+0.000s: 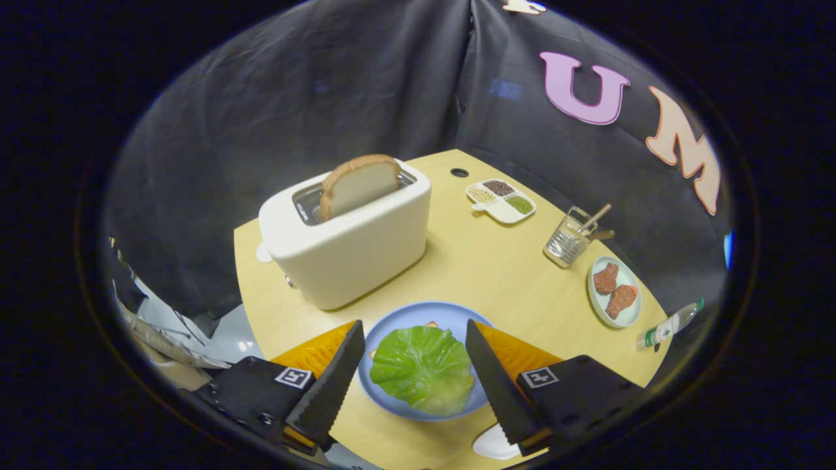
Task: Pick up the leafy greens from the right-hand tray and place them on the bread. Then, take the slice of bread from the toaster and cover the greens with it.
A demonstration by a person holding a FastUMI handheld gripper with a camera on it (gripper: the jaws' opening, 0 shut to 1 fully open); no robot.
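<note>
One step is judged done: the leafy greens [423, 369] are laid on bread upon the blue plate [392, 326], just before the toaster [346, 245]. The tongs [415, 336] are held spread and empty above the plate. The bread slice [359, 185] is left upright in the toaster slot, ready for lifting.

No readable text, brand or number on any item. Only signs: two square black-and-white fiducial markers, one on each claw [415, 333] finger mount, at 7 and 5 o'clock of the blue plate [392, 326]. Claw fingers are spread, nothing between them gripped. Bottle [669, 324] at the surface's [483, 261] 4 o'clock edge has a label, too small to read.
</note>
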